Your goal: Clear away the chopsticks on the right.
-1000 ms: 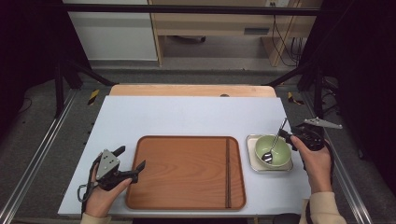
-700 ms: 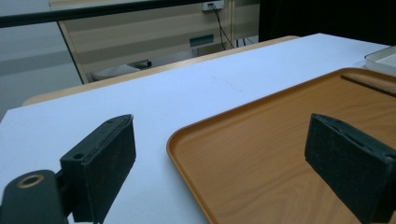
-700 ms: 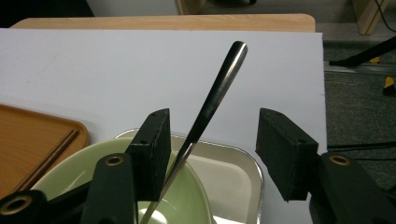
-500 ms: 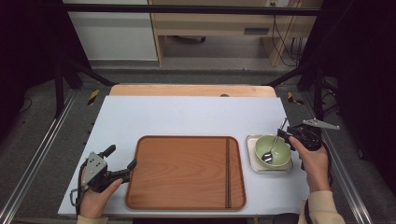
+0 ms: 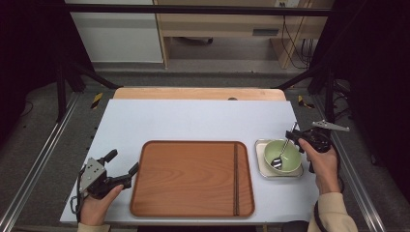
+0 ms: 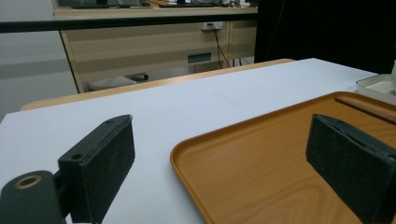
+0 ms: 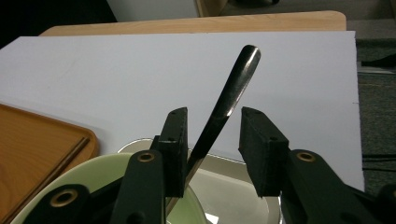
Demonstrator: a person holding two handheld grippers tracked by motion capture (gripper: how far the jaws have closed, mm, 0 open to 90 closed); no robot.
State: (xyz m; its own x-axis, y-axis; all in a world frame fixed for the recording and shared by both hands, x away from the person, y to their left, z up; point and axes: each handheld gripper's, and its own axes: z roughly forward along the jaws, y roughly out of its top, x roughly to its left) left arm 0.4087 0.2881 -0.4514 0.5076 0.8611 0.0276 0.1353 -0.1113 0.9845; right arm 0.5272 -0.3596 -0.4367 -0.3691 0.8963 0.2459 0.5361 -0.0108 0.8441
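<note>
While the right tool has just been closing around the spoon, not yet pinching its far-leaning handle, the open left tool waits beside the tray.

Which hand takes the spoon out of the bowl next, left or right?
Right, most likely. The right hand-held gripper already straddles the spoon handle above the green bowl, its jaws just closing. The left hand-held gripper sits open at the far edge of the wooden tray.
</note>
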